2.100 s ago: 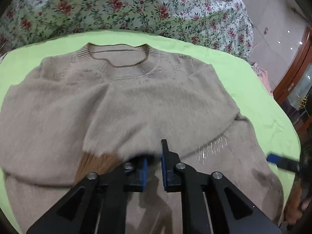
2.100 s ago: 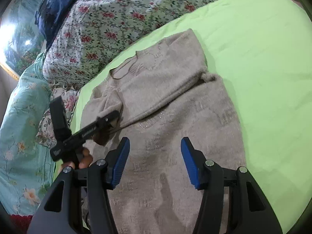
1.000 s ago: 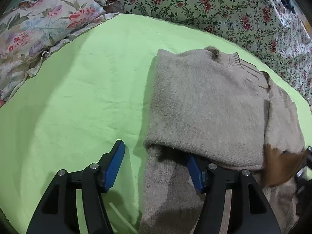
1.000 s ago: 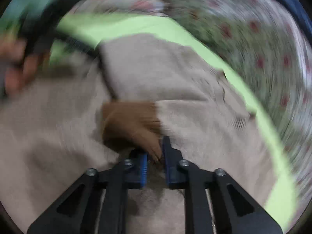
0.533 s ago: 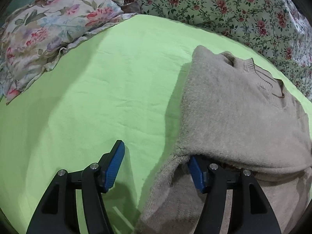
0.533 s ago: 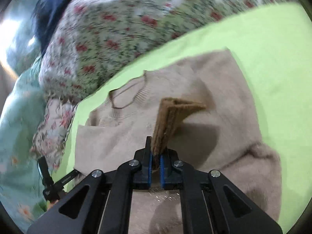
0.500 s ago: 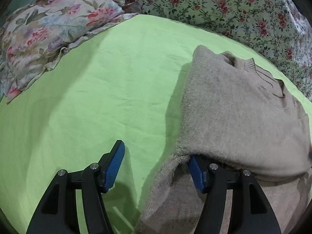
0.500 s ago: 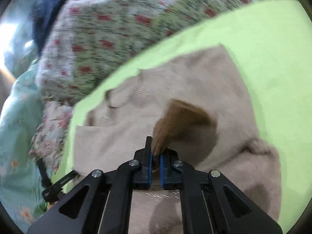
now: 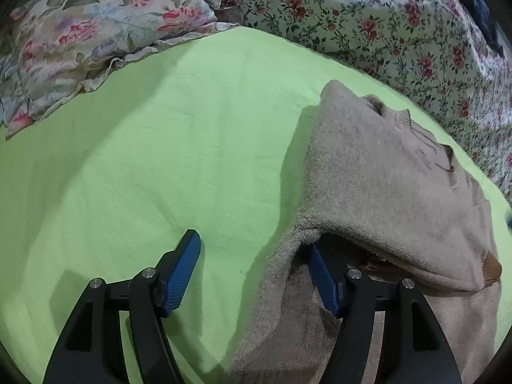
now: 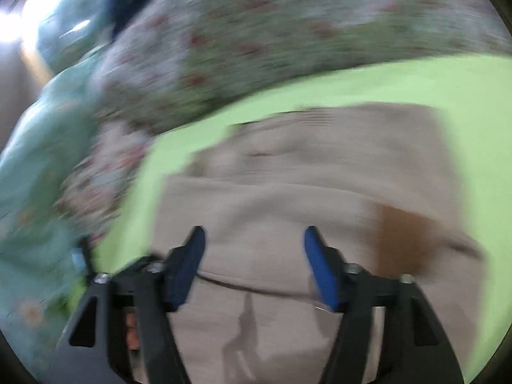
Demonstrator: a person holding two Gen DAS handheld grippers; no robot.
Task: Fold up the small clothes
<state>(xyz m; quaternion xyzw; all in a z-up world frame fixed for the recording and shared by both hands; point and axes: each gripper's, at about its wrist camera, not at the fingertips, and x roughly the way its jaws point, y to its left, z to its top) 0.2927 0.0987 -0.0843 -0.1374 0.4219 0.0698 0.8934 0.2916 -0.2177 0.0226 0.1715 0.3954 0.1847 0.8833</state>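
Observation:
A beige knit sweater [image 9: 384, 185] lies on a lime-green sheet [image 9: 160, 147], its sleeves folded across the body. My left gripper [image 9: 256, 268] is open at the sweater's left edge, with its right finger [image 9: 323, 275] tucked under the folded sleeve. A brown cuff [image 9: 491, 267] peeks out at the right. In the blurred right wrist view the sweater [image 10: 304, 172] fills the middle and the brown cuff [image 10: 403, 233] lies flat on it. My right gripper [image 10: 252, 262] is open and empty above the sweater.
A floral pillow [image 9: 83, 28] lies at the far left and a floral quilt [image 9: 384, 16] runs along the back of the sheet. A teal floral cover [image 10: 38, 147] sits at the left in the right wrist view.
My right gripper has opened and let go of the brown cuff, which now lies flat on the sweater, and it is moving fast. My left gripper has stayed put and open.

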